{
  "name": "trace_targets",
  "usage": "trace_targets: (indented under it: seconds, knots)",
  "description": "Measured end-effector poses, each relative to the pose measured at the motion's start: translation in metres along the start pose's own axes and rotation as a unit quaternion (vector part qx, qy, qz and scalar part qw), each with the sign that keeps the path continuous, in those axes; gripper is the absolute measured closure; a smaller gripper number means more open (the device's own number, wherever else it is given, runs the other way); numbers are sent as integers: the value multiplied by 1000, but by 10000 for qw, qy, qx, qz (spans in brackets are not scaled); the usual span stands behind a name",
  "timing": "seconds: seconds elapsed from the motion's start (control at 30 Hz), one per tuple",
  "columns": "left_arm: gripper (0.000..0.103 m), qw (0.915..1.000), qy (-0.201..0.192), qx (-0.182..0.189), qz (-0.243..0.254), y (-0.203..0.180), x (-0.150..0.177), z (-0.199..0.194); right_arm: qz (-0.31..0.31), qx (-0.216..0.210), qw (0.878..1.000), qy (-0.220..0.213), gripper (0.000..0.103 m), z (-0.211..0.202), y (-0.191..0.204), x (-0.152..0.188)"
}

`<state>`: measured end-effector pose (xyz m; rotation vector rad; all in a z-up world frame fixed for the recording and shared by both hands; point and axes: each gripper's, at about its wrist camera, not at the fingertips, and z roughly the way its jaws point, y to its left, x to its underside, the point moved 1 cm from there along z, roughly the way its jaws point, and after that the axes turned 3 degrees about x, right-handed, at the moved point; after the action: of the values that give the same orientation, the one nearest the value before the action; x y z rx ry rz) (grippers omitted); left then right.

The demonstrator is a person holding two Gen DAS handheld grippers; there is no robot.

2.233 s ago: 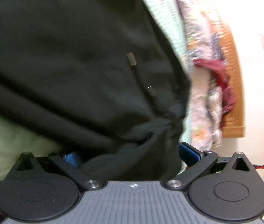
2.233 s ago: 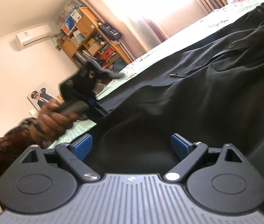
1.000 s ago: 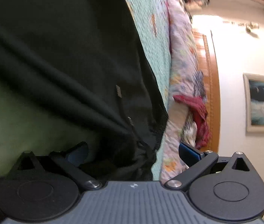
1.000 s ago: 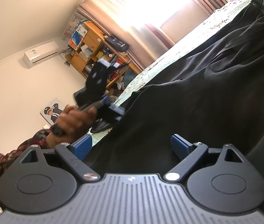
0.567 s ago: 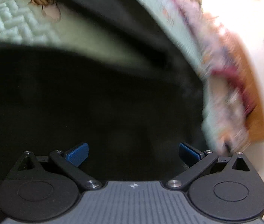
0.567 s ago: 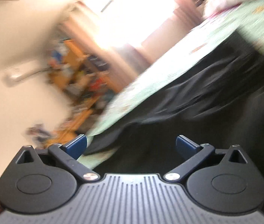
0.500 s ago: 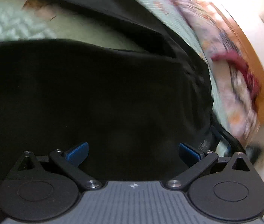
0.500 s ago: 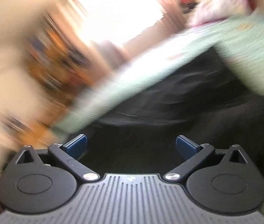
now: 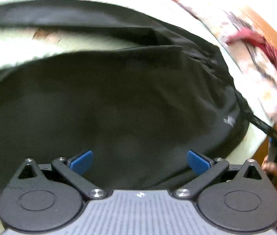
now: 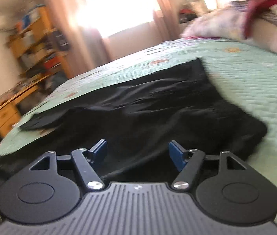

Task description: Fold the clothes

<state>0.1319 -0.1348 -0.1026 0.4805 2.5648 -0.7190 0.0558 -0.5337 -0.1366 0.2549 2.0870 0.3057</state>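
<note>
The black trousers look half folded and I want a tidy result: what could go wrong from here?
1. The black trousers lie rumpled, with creases across the upper layer; folding again now may lock those in.
2. Both the left gripper and the right gripper are open and hold no cloth, so a hasty regrasp may pinch only the top layer and drag the fold askew on the green quilt.

Black trousers [image 10: 158,105] folded on bed
</note>
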Motion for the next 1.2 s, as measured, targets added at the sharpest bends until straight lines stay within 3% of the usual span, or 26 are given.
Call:
trace_targets:
  seconds: [0.07,0.1,0.13,0.23,0.3,0.37,0.43,0.53,0.63,0.7,0.83,0.9,1.03,1.13,1.2]
  knots:
    - [1,9996,45,-126,262,-12,5,0,-618,190,9954,703,32,16,15,6]
    - [1,9992,54,-156,360,-18,7,-1,-1098,439,9852,1238,33,29,20,11]
    - [1,9988,55,-176,458,-23,10,-2,-1533,529,9753,1500,33,34,24,16]
    - [1,9964,-50,-27,849,-46,16,-3,-1554,495,9712,1736,33,31,20,9]
    - [1,9933,-19,-18,1157,-60,19,-1,-1656,579,9678,1805,32,31,27,12]
    - [1,9938,-36,36,1112,-60,18,-4,-1691,718,9659,1823,32,29,33,11]
    - [1,9972,-264,45,695,-44,12,-16,-1611,654,9706,1665,32,20,49,7]
    - [1,9984,-532,-145,-118,-9,2,-37,-1516,128,9777,1450,30,11,73,4]
    - [1,9955,-709,-378,-503,18,6,-57,-2055,191,9588,1954,25,31,89,29]
    - [1,9940,-775,-487,-599,29,14,-67,-2156,244,9573,1911,23,30,87,39]
    - [1,9941,-593,-694,-587,43,24,-60,-2221,319,9505,2148,22,25,93,28]
    - [1,9952,-495,-787,-313,39,28,-50,-2225,374,9507,2128,22,22,101,22]
    - [1,9965,-43,-833,-68,33,37,-22,-1990,105,9618,1875,14,18,116,24]
    - [1,9970,64,-766,78,33,46,-14,-2762,194,9381,2080,2,29,125,61]
    - [1,9969,66,-773,109,34,48,-14,-2781,363,9371,2077,1,25,131,66]
